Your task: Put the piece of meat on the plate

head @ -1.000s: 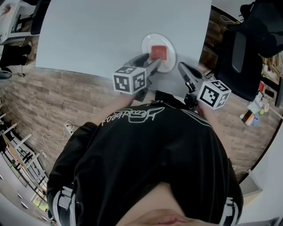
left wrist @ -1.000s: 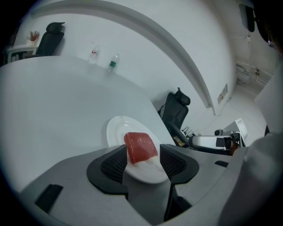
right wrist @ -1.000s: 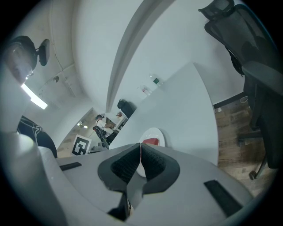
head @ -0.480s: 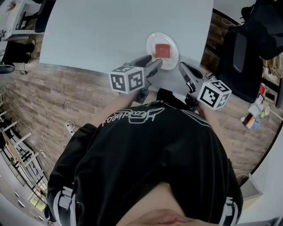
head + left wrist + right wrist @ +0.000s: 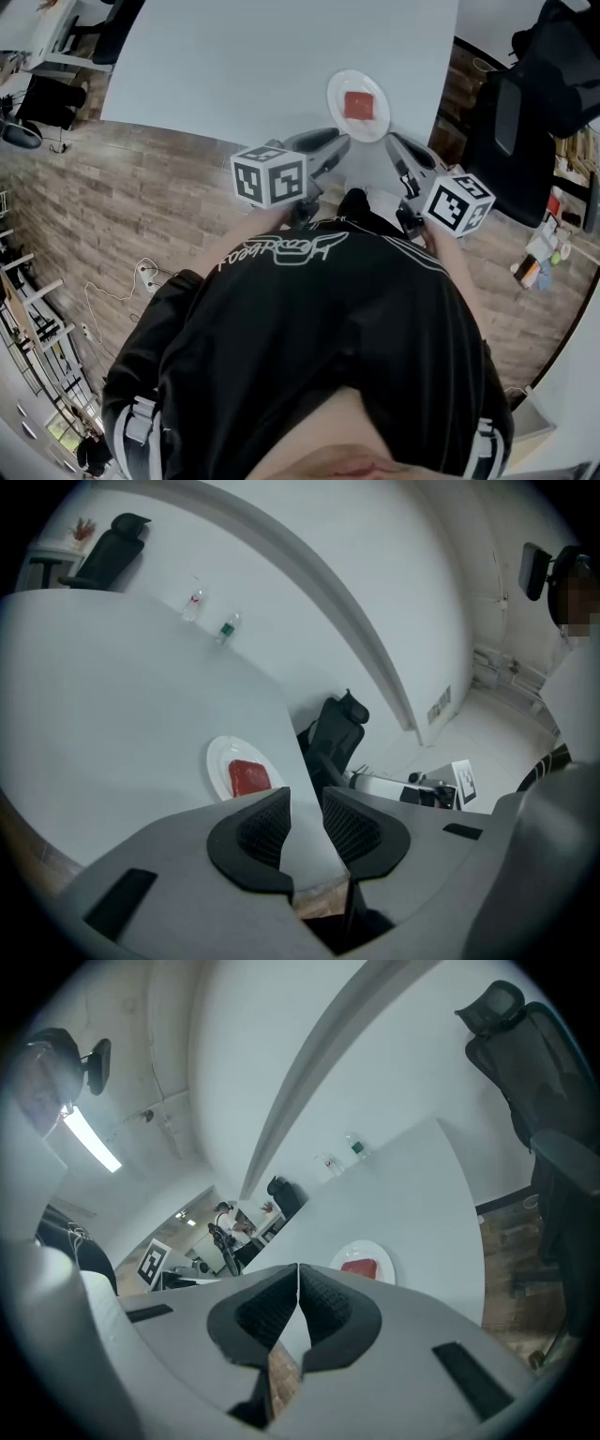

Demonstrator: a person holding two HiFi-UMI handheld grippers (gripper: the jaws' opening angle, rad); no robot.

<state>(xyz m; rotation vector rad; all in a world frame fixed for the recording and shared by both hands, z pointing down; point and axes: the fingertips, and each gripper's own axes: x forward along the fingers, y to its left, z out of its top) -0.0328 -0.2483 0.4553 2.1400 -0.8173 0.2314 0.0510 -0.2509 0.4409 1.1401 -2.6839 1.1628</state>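
Meat [image 5: 359, 104]: red piece lying on the white plate [image 5: 337, 92], near the desk [image 5: 234, 66] edge.
Left gripper [image 5: 307, 799]: jaws just been closing, slightly apart, nothing between them, clear of the plate.
Right gripper [image 5: 298, 1274]: jaws pressed together, empty.

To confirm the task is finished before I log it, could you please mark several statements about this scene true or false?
1. The meat lies on the plate. True.
2. The left gripper holds the meat. False: its jaws have just been closing, yet they stand apart with nothing between them.
3. The right gripper's jaws are together. True.
4. The plate sits in the middle of the table. False: it sits near the table's corner closest to the person.
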